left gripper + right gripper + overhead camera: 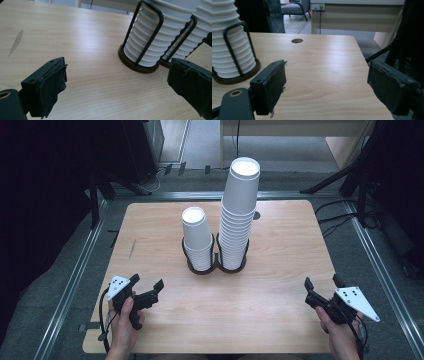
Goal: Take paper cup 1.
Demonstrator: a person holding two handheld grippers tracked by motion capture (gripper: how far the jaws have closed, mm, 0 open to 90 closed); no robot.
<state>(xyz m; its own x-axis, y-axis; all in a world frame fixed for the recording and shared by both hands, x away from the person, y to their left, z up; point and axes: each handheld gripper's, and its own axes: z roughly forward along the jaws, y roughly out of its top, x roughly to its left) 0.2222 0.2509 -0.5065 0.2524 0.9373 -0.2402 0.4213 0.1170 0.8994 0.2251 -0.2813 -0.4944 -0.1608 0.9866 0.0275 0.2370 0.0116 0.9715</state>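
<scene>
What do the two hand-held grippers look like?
Both are black. The left hand-held gripper and right hand-held gripper each carry a pale grey three-cornered plate with dark dots. Their jaws have worn, frayed dark pads. Black cables trail off near the wrists. Forearms are bare.

My jaws wear matt, frayed black padding. The pale wooden surface (280,285) is smooth with a soft sheen. White ribbed paper cups (147,47) sit in a black wire holder (150,37) with dark bases.
</scene>
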